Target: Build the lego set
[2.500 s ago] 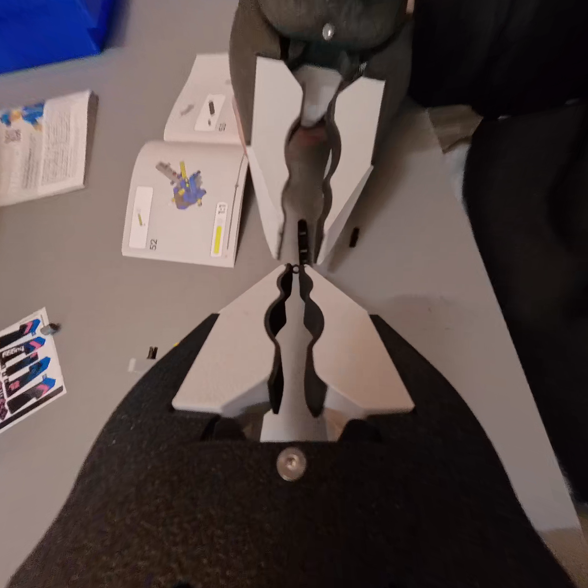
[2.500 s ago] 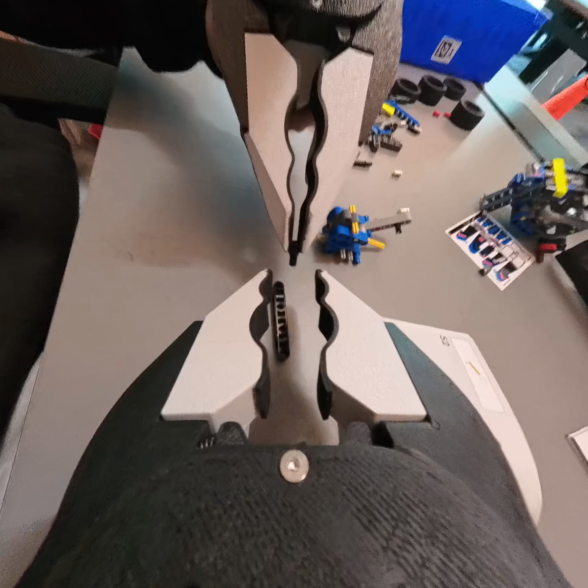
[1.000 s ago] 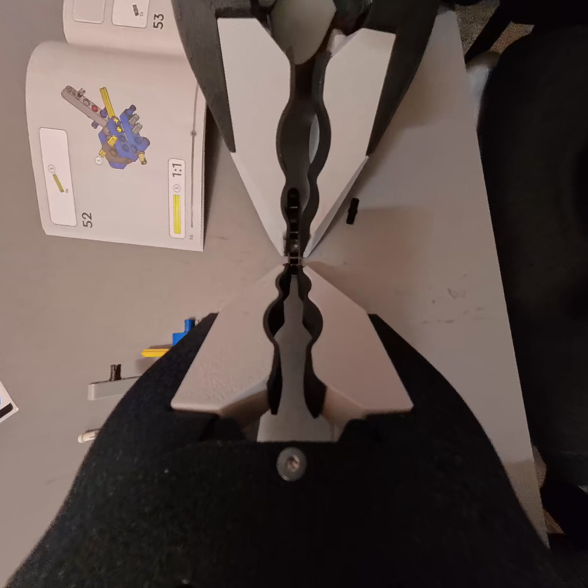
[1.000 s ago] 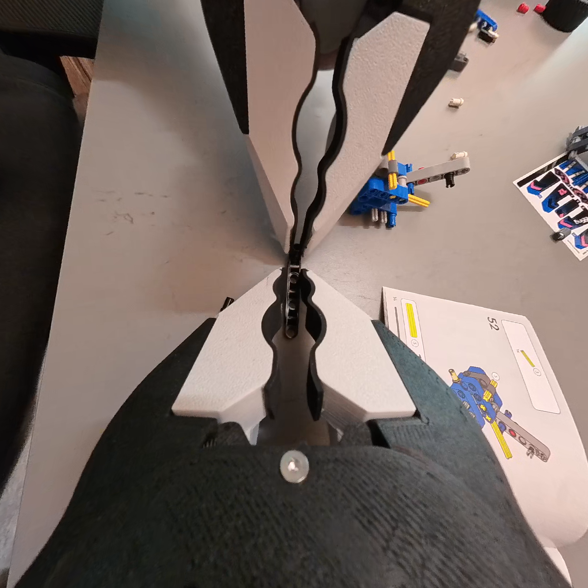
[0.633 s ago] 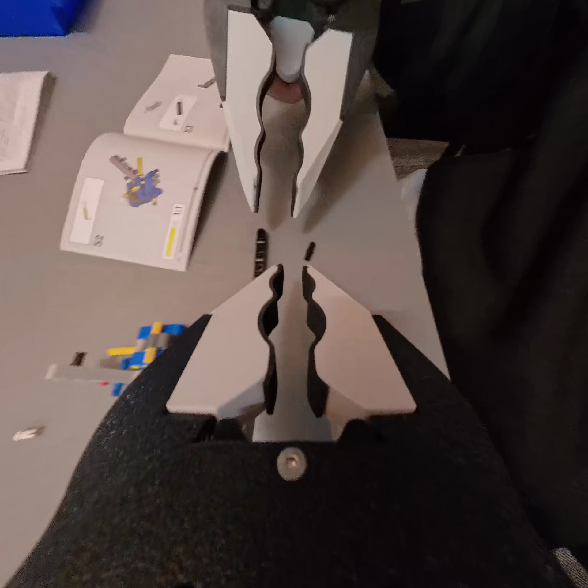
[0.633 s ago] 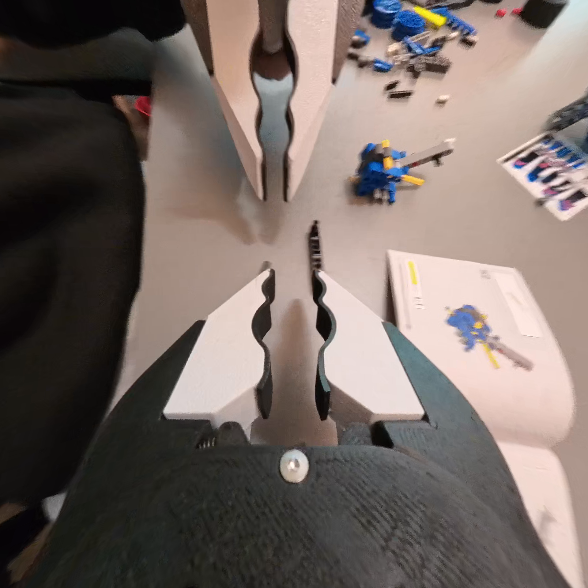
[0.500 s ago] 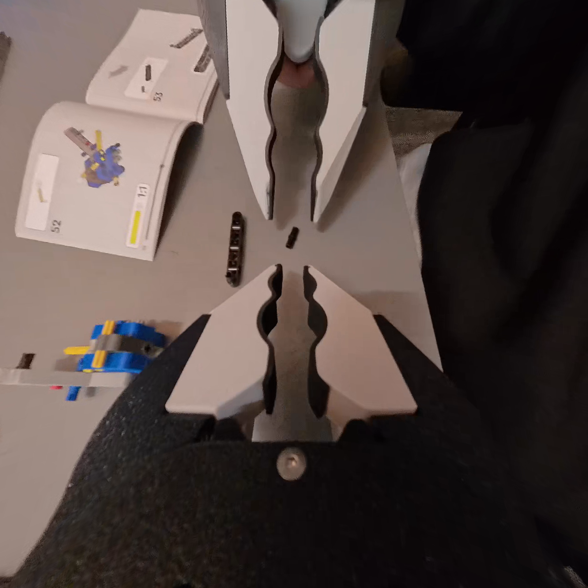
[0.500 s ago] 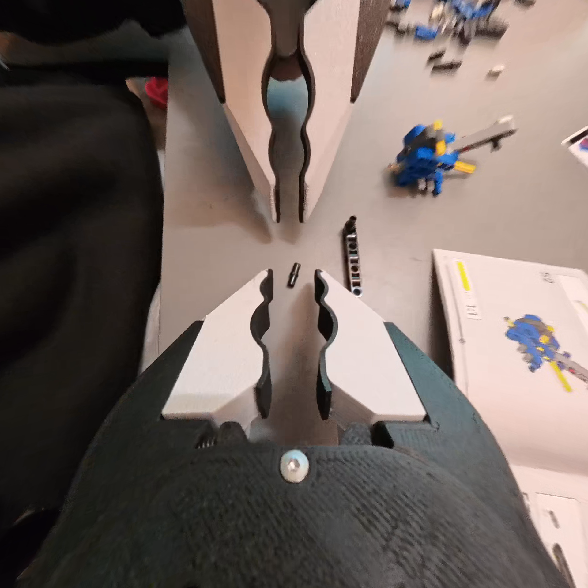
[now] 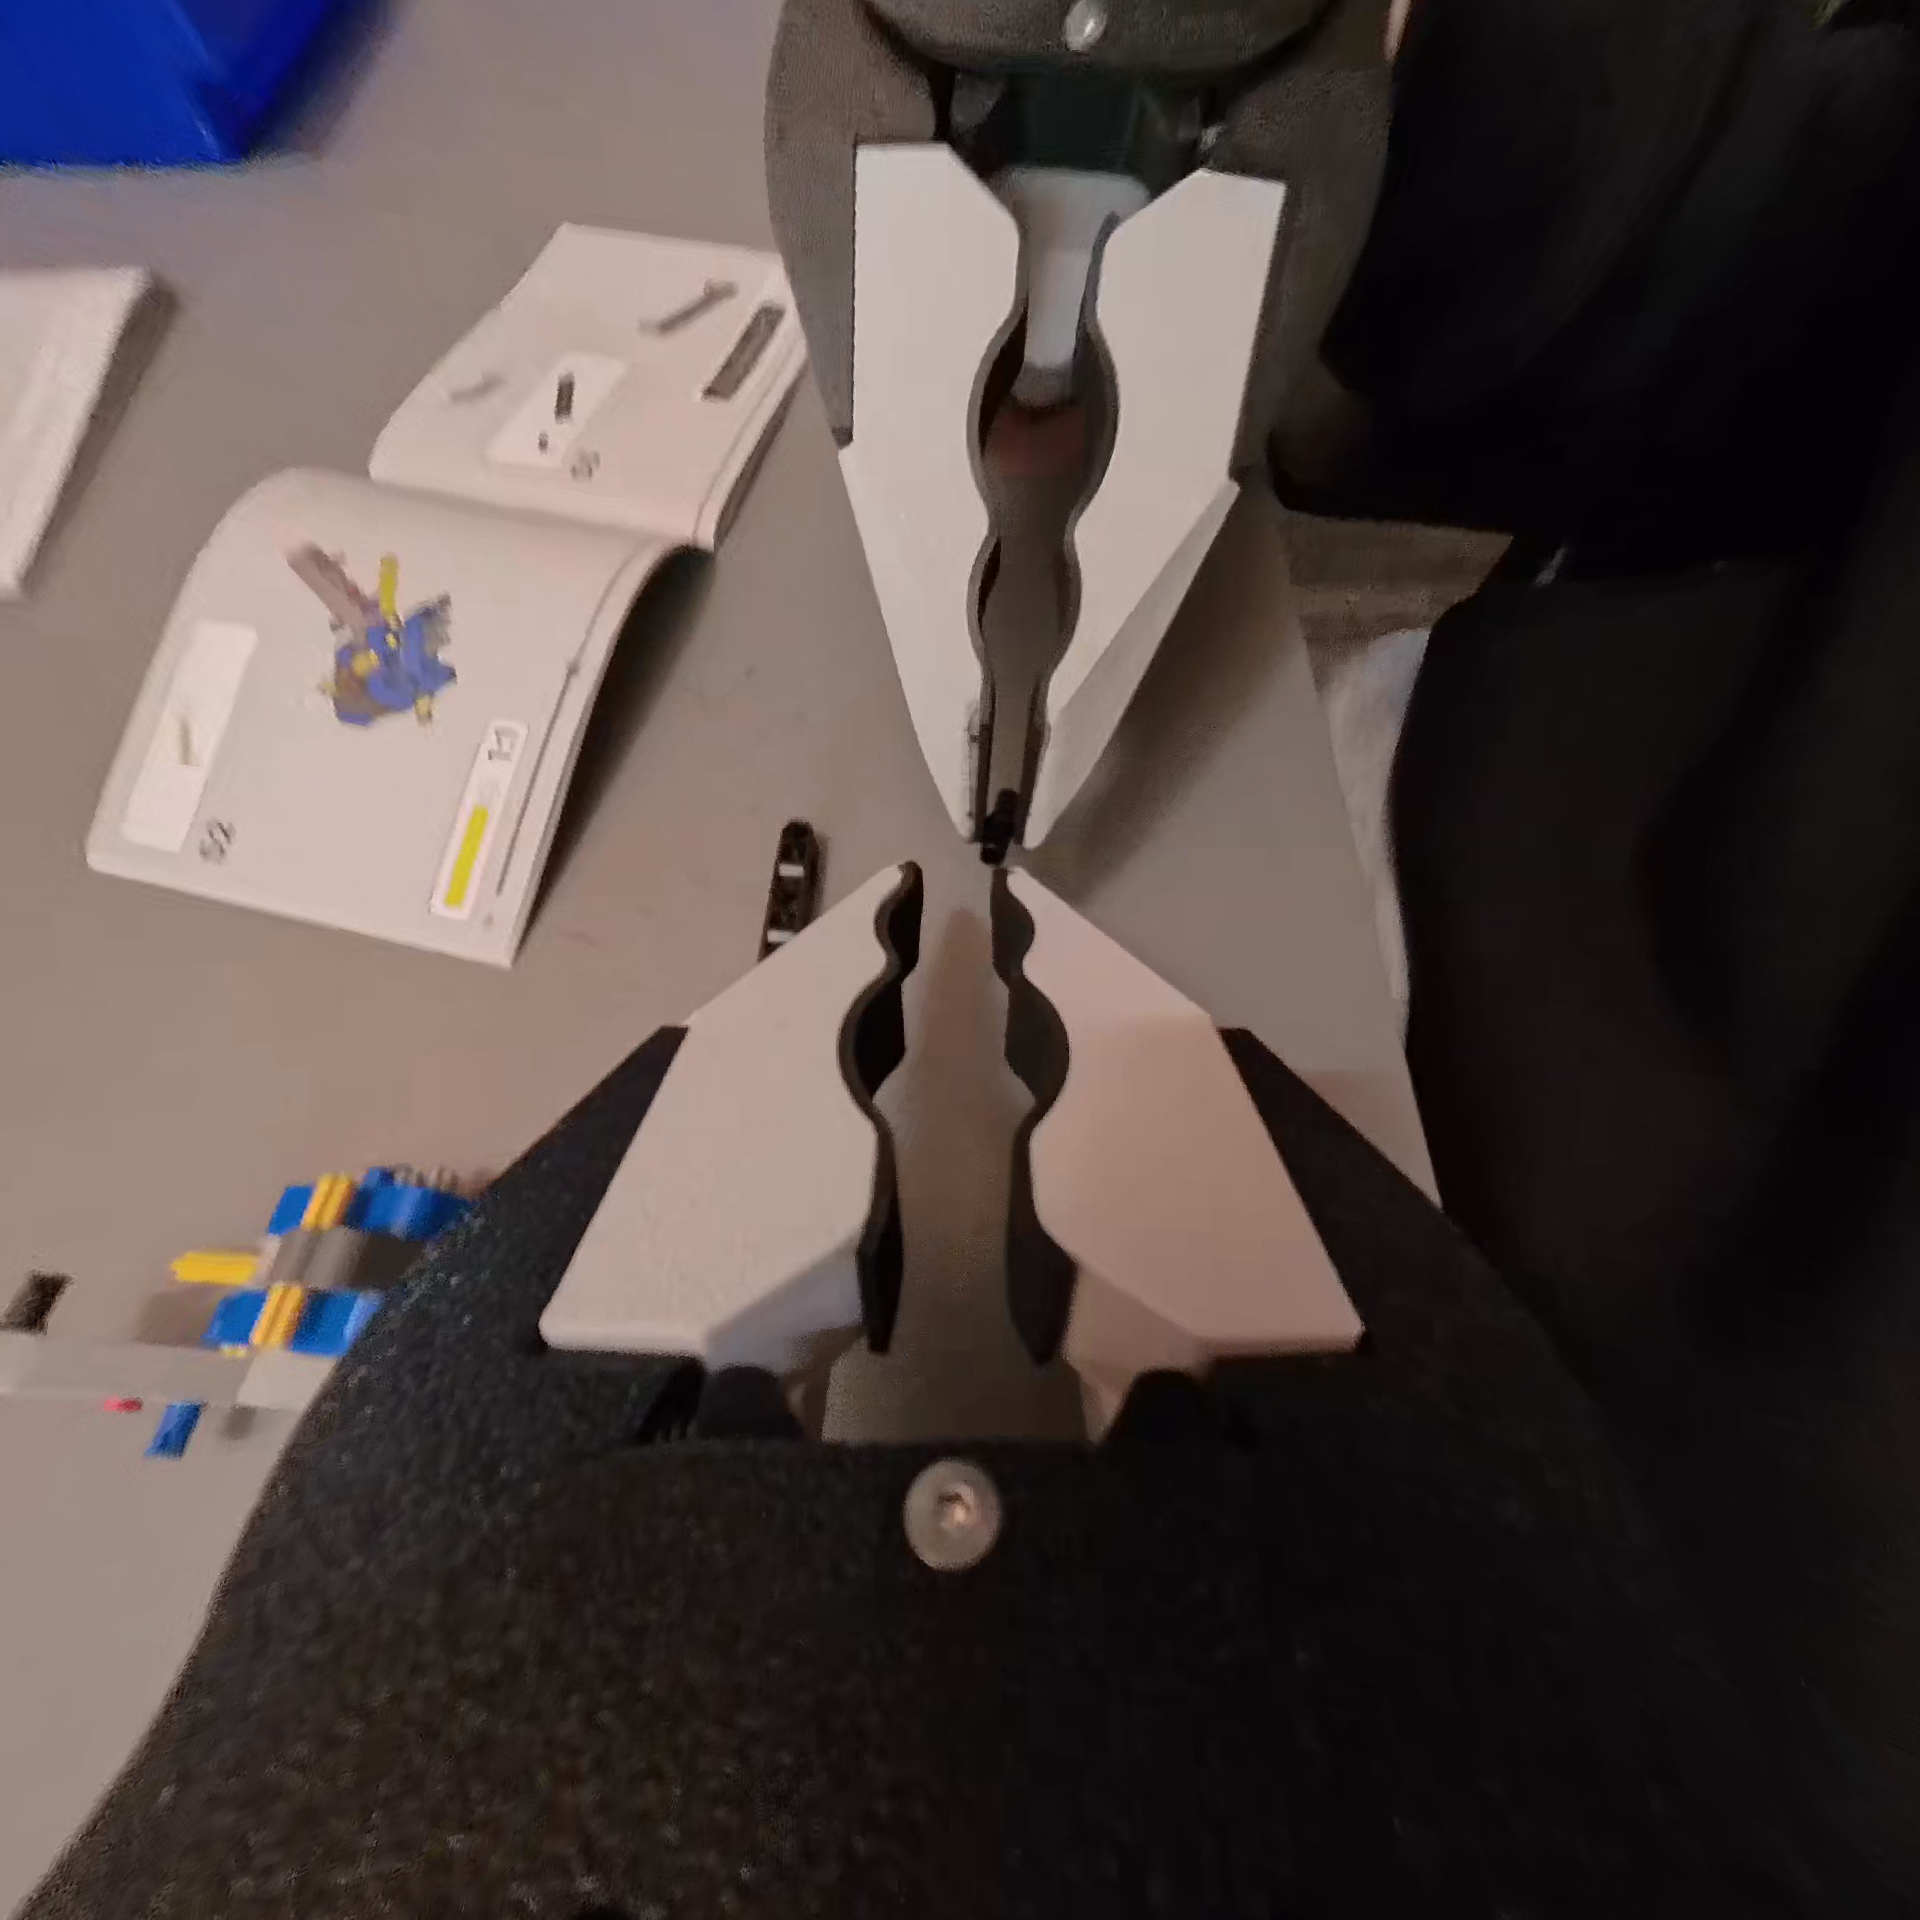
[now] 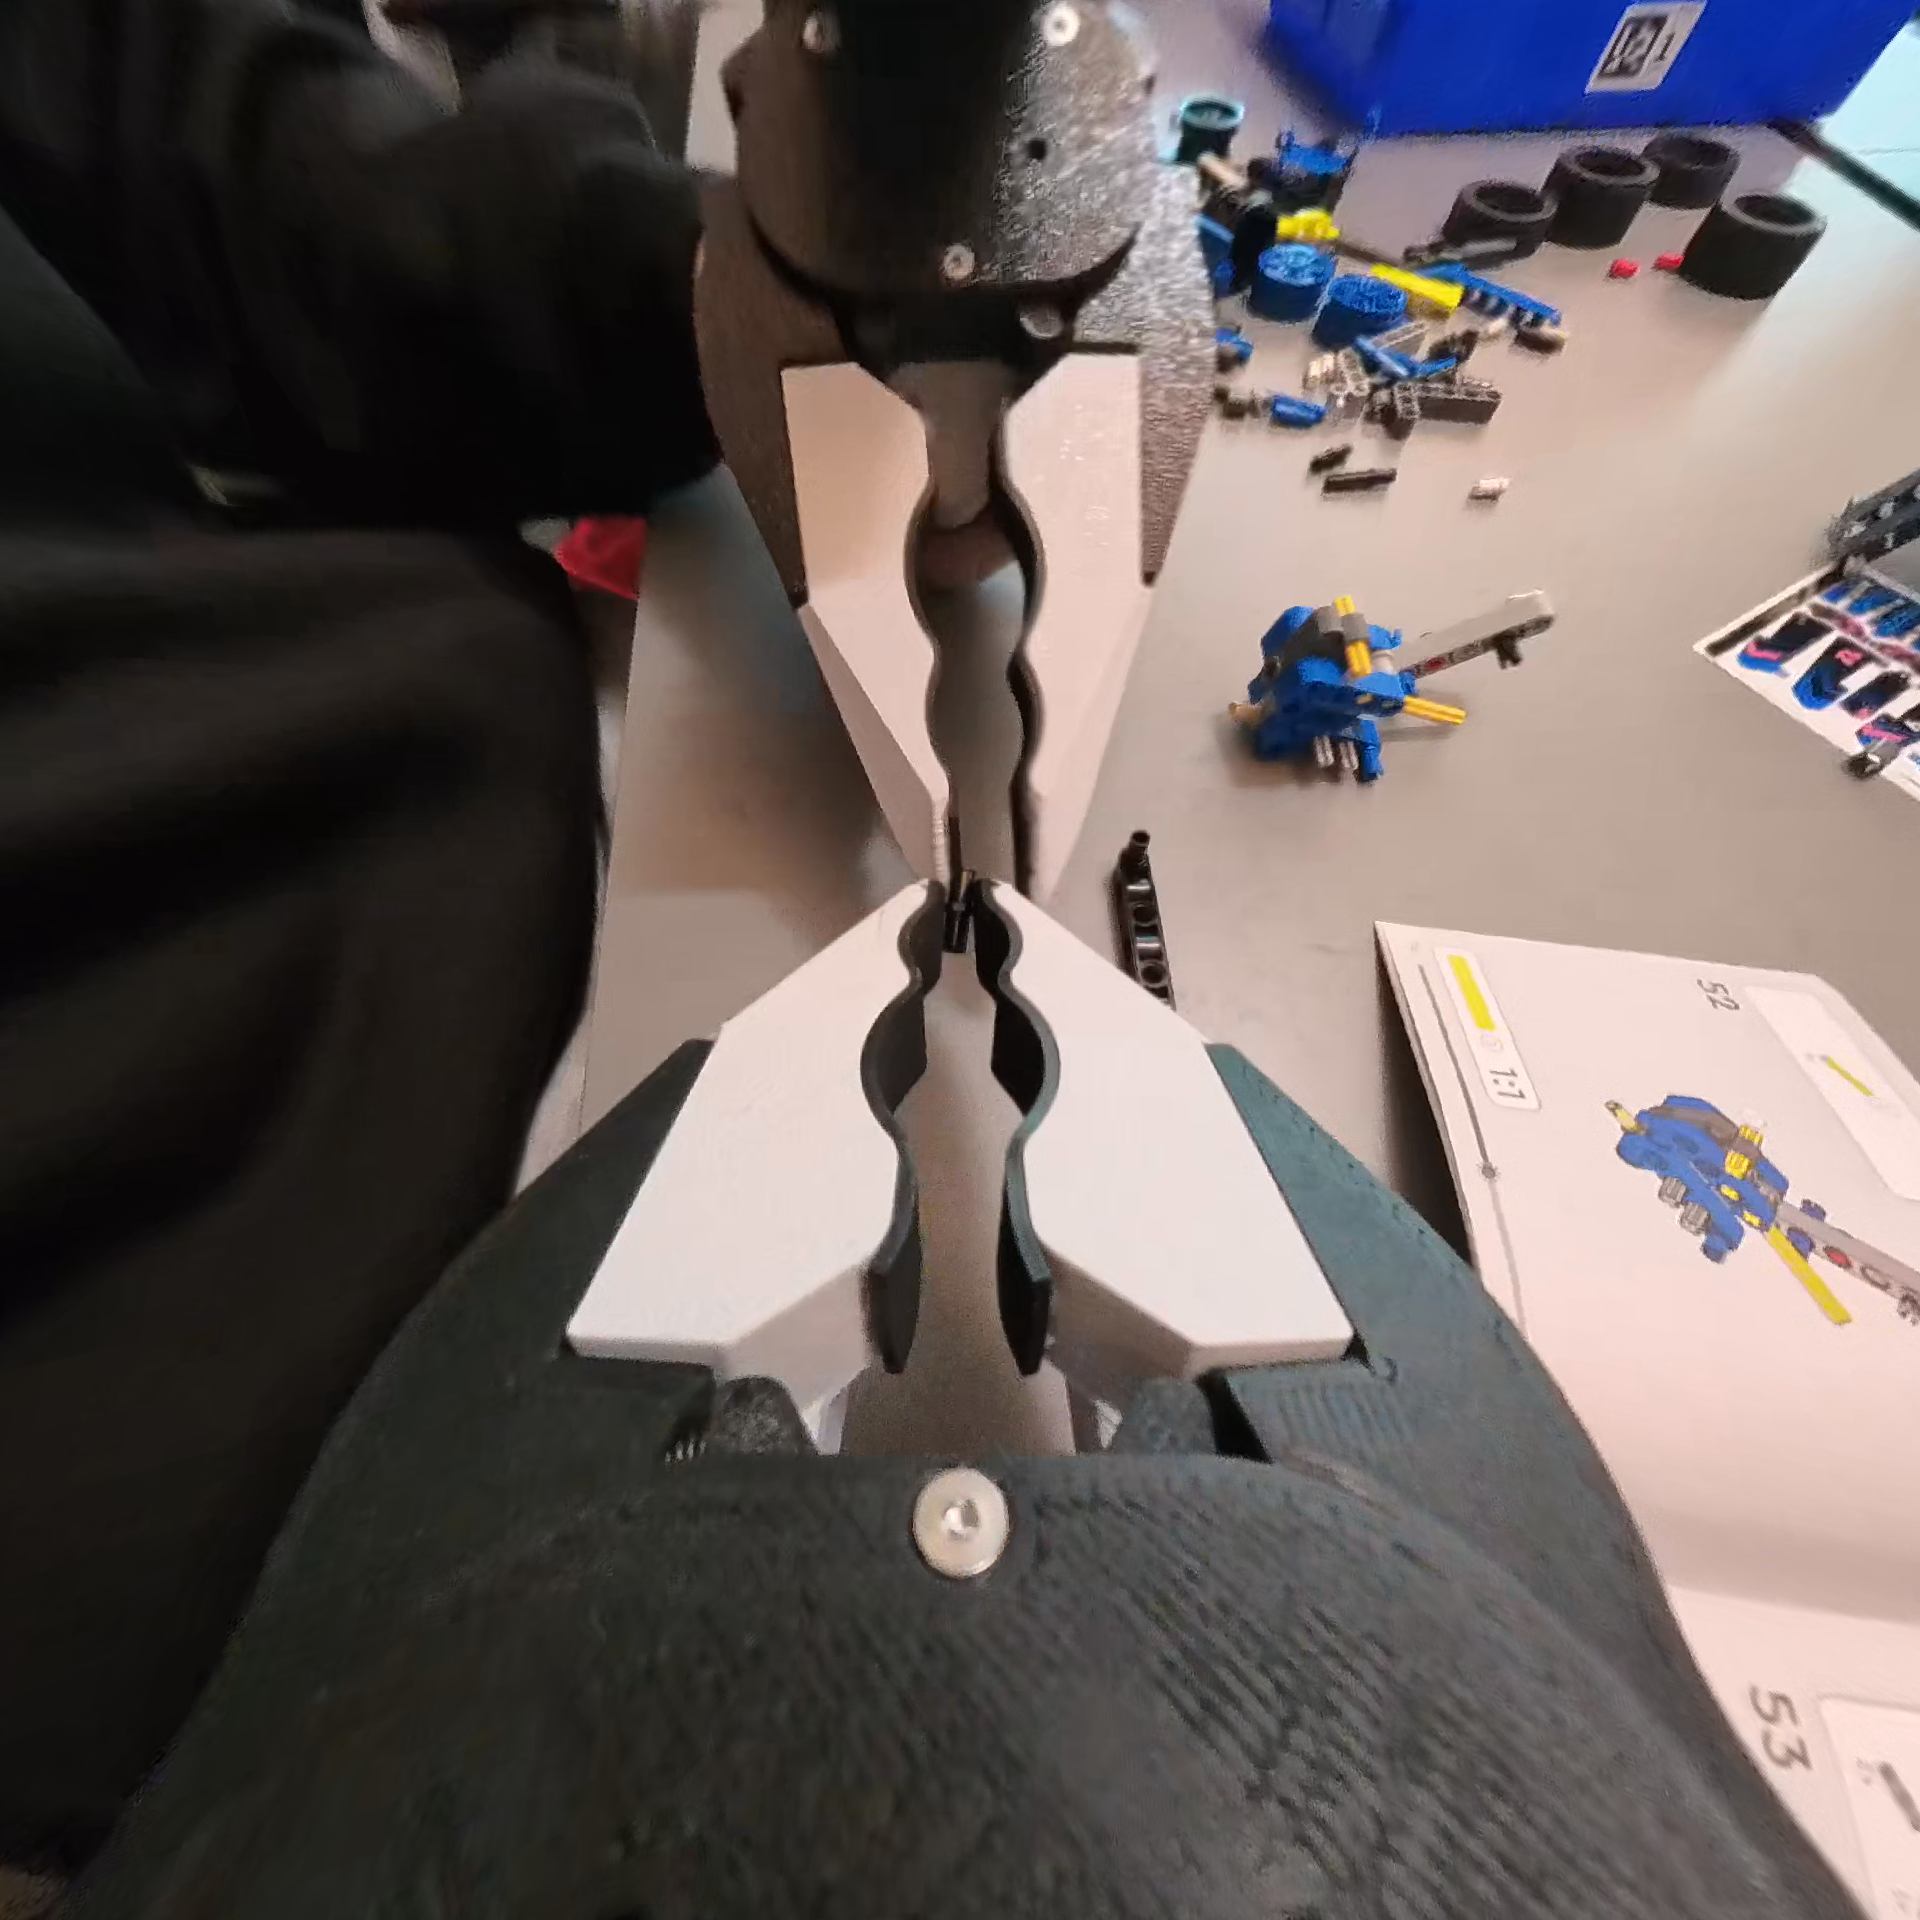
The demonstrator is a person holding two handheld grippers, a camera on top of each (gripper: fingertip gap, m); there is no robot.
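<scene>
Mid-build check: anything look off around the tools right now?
Only this: the right tool pinches the small black pin at its very tips, a shallow hold. The black beam lies loose beside the open left tool.

The counter carries four black tyres near its far edge beside one blue bin, with a loose heap of parts just before them. It also holds one open instruction booklet, one sticker sheet, one blue-and-yellow sub-assembly, one black beam and one small black pin.
</scene>
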